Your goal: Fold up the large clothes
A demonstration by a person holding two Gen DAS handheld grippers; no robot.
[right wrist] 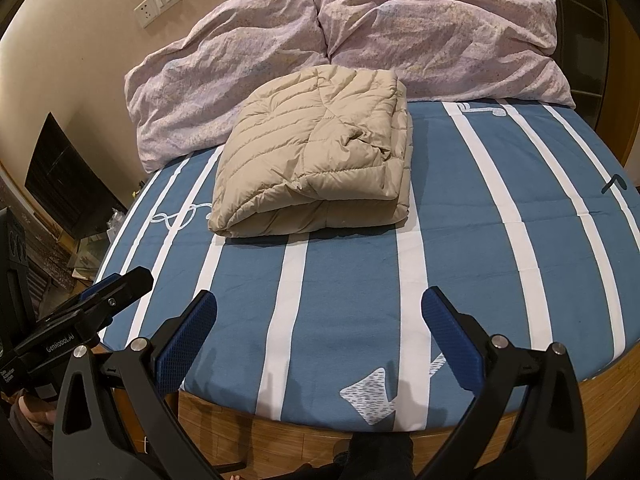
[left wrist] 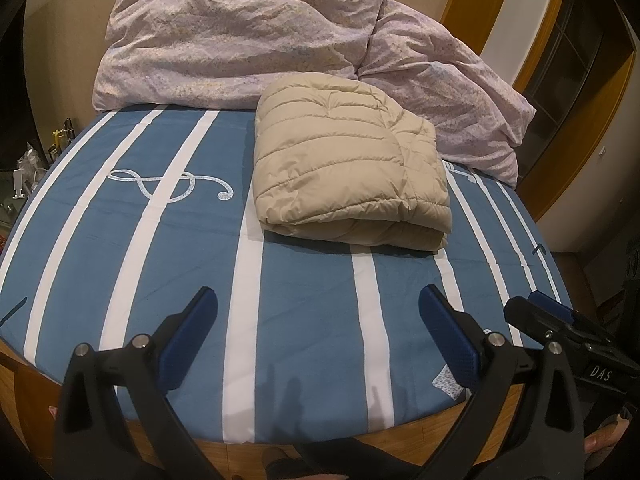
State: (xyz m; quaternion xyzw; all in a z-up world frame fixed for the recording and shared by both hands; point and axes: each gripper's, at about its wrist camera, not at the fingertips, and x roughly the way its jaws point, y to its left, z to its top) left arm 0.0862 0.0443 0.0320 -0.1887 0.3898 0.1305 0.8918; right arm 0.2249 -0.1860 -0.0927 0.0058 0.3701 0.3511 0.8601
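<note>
A beige quilted puffer garment (left wrist: 348, 164) lies folded into a thick rectangular bundle on the blue and white striped bed sheet (left wrist: 304, 320), towards the back of the bed; in the right wrist view the bundle (right wrist: 316, 160) sits left of centre. My left gripper (left wrist: 318, 320) is open above the bed's near edge, well short of the bundle, with nothing between its blue pads. My right gripper (right wrist: 320, 324) is also open and empty, held at the same near edge. Each gripper shows in the other's view: the right gripper (left wrist: 560, 320) and the left gripper (right wrist: 112, 284).
Two crumpled pink floral pillows (left wrist: 240, 36) (right wrist: 440, 28) lie along the back of the bed behind the bundle. The bed's wooden frame (right wrist: 216, 412) runs below the sheet. A wall socket plate (right wrist: 158, 2) and a dark screen (right wrist: 64, 176) are at left, cluttered shelf items (left wrist: 24, 168) beside the bed.
</note>
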